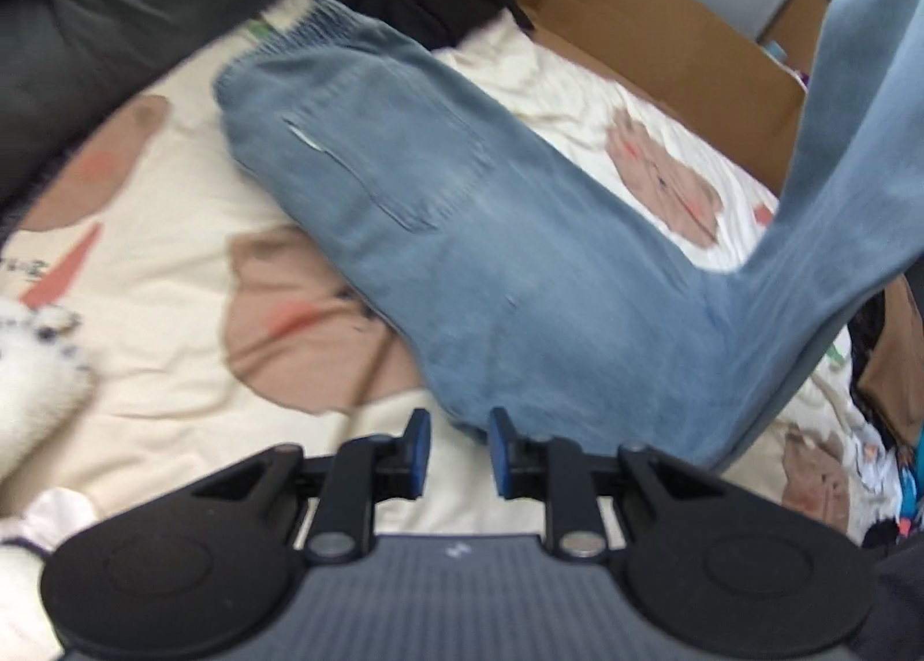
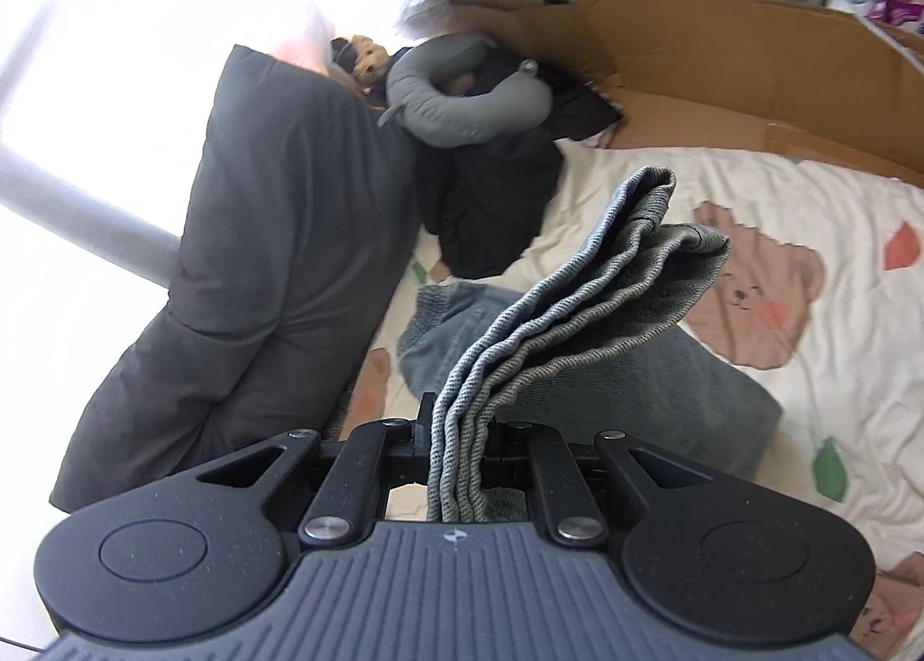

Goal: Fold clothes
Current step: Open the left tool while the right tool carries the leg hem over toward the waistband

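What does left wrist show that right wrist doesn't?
Left wrist only: the open left gripper just short of the jeans' edge, a white fluffy plush toy, and the jeans' leg end lifted up at the right. Right wrist only: the right gripper shut on bunched hem layers, and a grey neck pillow. Both: light blue denim jeans, cream bear-print bedsheet, brown cardboard box, dark grey duvet.

**Faded blue on a cream bear print**

The jeans point(image 1: 462, 234) are washed light blue; the bedsheet point(image 1: 173, 187) is cream with brown bears, pink cheeks, red and green shapes; the cardboard box point(image 2: 722, 78) is tan; the neck pillow point(image 2: 462, 107) grey; the hand-held gripper point(image 1: 459, 453) black with blue pads point(image 1: 420, 450).
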`<act>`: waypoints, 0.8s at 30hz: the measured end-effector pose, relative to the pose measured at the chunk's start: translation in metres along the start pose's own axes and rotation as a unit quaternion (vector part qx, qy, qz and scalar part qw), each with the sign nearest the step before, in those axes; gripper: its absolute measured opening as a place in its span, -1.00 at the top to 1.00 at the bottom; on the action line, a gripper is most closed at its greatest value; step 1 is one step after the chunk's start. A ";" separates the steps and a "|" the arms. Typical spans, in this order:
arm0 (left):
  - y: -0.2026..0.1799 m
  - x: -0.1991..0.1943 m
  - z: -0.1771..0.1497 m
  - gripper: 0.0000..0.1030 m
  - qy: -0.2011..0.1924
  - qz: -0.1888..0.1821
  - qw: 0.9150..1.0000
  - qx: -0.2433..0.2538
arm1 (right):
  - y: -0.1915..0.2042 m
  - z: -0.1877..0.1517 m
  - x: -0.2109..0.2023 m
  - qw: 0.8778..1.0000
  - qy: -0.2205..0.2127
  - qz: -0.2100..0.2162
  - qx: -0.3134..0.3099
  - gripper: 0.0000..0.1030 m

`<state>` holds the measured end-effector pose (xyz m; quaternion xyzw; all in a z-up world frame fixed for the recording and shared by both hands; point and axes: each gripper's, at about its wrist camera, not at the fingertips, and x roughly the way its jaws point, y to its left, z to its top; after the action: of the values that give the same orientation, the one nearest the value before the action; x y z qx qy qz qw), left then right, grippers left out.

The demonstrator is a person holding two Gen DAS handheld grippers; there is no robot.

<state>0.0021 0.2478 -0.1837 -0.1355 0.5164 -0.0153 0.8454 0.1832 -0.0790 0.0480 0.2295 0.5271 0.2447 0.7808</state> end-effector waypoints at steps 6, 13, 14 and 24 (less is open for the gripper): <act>0.039 0.002 0.013 0.53 -0.013 0.000 0.999 -0.033 | 0.013 0.003 0.044 1.000 0.023 0.000 -0.002 0.82; 0.060 0.022 0.028 0.53 -0.017 -0.015 0.999 -0.035 | 0.036 0.000 0.096 0.999 0.052 -0.005 0.002 0.82; 0.062 0.024 0.029 0.53 -0.017 -0.016 0.999 -0.036 | 0.040 0.000 0.103 0.998 0.055 -0.006 0.004 0.82; 0.073 0.034 0.041 0.49 -0.035 -0.041 0.996 -0.070 | 0.046 0.008 0.172 0.997 0.080 -0.010 0.018 0.81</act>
<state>0.0460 0.3214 -0.2134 -0.2160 0.4806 -0.0087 0.8499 0.2399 0.0634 -0.0437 0.2178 0.5946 0.2451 0.7341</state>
